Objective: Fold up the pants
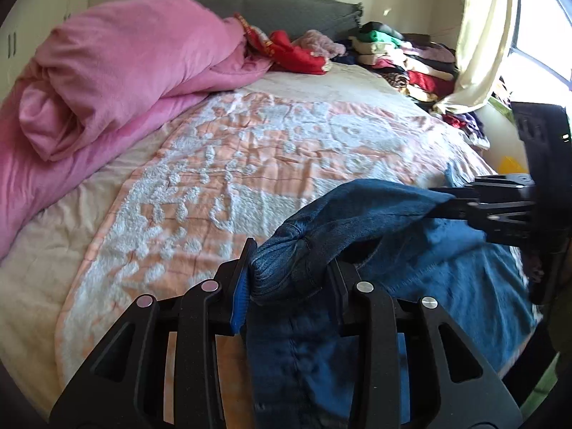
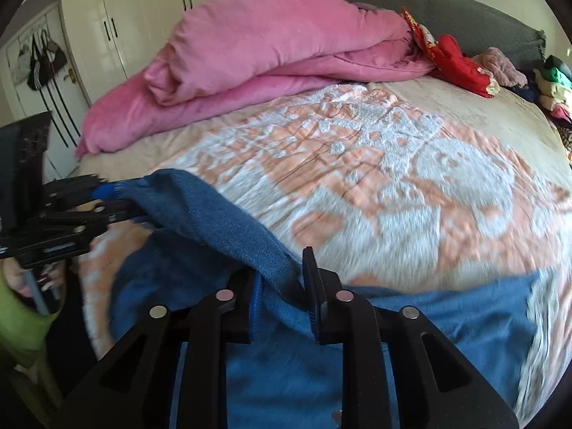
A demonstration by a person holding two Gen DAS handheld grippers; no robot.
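Blue denim pants lie at the near edge of the bed, one end lifted between the two grippers. My left gripper is shut on a bunched corner of the pants' edge. It also shows in the right wrist view at far left. My right gripper is shut on the other corner of the same edge. It shows in the left wrist view at right. The edge hangs stretched between them above the bed. The rest of the pants lies flat on the blanket.
An orange and white blanket covers the bed. A rolled pink duvet lies along the left. Red clothing and a stack of folded clothes sit near the grey headboard. A curtain and window are at right. Wardrobes stand beyond the bed.
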